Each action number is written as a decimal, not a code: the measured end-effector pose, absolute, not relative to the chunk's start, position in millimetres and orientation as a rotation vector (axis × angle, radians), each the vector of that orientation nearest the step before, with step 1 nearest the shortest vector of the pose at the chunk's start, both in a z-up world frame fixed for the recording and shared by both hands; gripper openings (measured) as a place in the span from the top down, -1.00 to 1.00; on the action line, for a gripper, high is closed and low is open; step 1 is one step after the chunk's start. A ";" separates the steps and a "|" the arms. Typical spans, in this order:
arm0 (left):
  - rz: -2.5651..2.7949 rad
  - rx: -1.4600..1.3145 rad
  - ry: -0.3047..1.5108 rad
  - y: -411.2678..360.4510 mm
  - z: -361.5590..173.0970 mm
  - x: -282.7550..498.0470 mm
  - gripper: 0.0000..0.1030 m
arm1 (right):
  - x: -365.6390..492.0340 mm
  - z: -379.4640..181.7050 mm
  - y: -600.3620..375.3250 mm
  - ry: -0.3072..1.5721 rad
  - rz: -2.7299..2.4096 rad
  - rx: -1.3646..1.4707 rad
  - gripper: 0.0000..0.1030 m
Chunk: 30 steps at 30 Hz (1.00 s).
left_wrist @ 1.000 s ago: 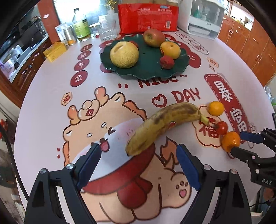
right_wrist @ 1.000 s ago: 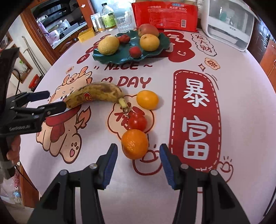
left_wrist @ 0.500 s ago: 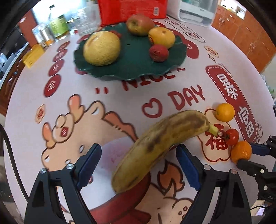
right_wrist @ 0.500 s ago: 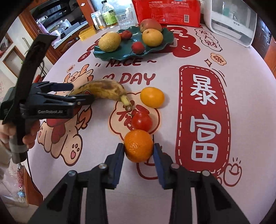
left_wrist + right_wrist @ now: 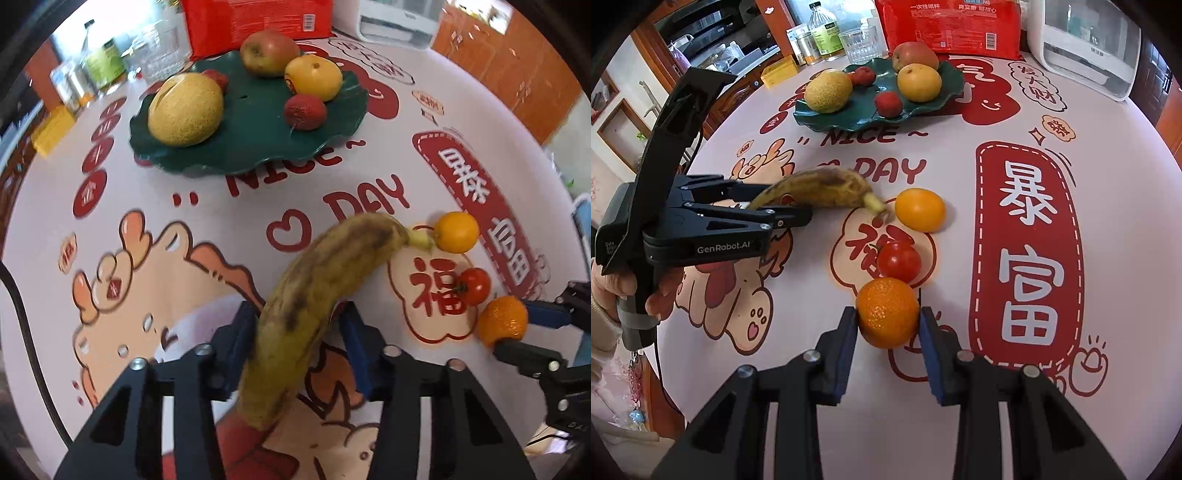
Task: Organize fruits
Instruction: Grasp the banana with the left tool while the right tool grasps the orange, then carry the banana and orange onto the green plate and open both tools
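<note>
I see the table (image 5: 1108, 206), printed cloth, bearing a green plate (image 5: 945, 99) upper centre, banana (image 5: 820, 188), tomato (image 5: 899, 261), two oranges, and what may be jars upper left.

**Fruit on the counter, plate at the back**

On the counter (image 5: 1108, 221) the plate (image 5: 945, 99) sits toward the far edge, carrying a melon (image 5: 828, 91), an apple (image 5: 915, 56), a pear (image 5: 919, 82) and two small fruits. Behind it stand a packet (image 5: 949, 26), a glass (image 5: 860, 45) and a bottle (image 5: 823, 31). Nearer, the banana (image 5: 823, 186) lies on the left, between the closing jaws of the left claw (image 5: 297, 332). Its stem points right at a tangerine (image 5: 919, 209). In front of that comes a tomato (image 5: 898, 261), then an orange (image 5: 887, 313) touching it, clamped in the right claw (image 5: 887, 332).
</note>
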<state>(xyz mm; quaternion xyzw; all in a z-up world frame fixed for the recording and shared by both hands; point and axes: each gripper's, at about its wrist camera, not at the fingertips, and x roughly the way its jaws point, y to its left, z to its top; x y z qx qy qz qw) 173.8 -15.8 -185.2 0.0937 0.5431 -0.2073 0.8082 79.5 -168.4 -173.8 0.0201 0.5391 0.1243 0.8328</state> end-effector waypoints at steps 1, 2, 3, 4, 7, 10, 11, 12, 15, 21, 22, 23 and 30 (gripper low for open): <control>-0.452 0.165 1.169 -11.9 -184.6 171.8 0.28 | 78.8 -172.5 -168.0 1.139 0.266 0.041 0.35; -0.456 0.146 1.172 -9.7 -184.7 170.3 0.31 | 78.3 -171.4 -167.8 1.136 0.268 0.039 0.35; -0.451 0.132 1.172 -8.3 -184.5 166.7 0.33 | 77.4 -170.2 -167.5 1.133 0.269 0.038 0.35; -0.441 0.129 1.174 -7.7 -184.6 163.0 0.35 | 76.7 -168.6 -167.4 1.127 0.270 0.037 0.35; -0.429 0.113 1.186 -4.7 -184.5 154.8 0.36 | 75.0 -166.9 -168.0 1.122 0.274 0.043 0.35; -0.431 0.082 1.210 1.2 -184.7 148.6 0.37 | 72.4 -166.4 -168.1 1.123 0.278 0.043 0.35; -0.434 0.078 1.216 2.7 -185.0 147.6 0.37 | 71.7 -166.3 -168.3 1.123 0.278 0.043 0.35; -0.436 0.081 1.219 3.9 -185.4 147.5 0.37 | 70.5 -166.4 -168.9 1.123 0.279 0.045 0.35; -0.425 0.108 1.231 -0.1 -186.0 147.9 0.34 | 68.1 -167.0 -170.1 1.126 0.281 0.047 0.35; -0.393 0.151 1.234 -16.8 -186.8 159.8 0.10 | 65.5 -168.3 -171.1 1.134 0.284 0.048 0.35; -0.386 0.154 1.231 -18.8 -186.6 161.8 0.09 | 65.0 -168.0 -171.1 1.133 0.284 0.048 0.35; -0.381 0.158 1.227 -20.8 -186.2 163.6 0.09 | 64.3 -167.7 -170.9 1.131 0.285 0.046 0.35; -0.368 0.136 1.212 -18.2 -186.1 156.4 0.32 | 63.6 -159.2 -172.9 1.108 0.289 0.049 0.35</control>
